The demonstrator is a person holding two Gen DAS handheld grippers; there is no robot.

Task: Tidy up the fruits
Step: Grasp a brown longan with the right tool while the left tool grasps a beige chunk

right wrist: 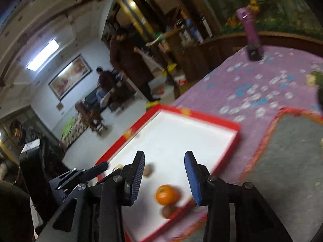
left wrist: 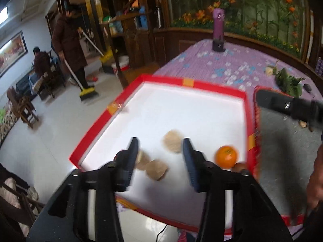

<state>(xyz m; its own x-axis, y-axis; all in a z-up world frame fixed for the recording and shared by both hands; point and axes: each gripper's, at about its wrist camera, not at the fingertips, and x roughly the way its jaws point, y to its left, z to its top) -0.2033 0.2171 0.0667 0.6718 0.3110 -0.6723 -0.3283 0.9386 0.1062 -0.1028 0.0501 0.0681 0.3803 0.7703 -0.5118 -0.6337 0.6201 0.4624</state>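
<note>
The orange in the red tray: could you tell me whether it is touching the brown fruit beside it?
Touching: in the right wrist view the orange overlaps the brown fruit with no gap showing.

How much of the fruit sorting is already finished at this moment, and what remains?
Done: the red-rimmed white box already holds a round orange fruit, a brown fruit beside it and three pale tan round pieces. In hand: nothing; the left tool and right tool both stand open and empty above the box. Left: small pieces on the grey mat, too blurred to identify.
</note>
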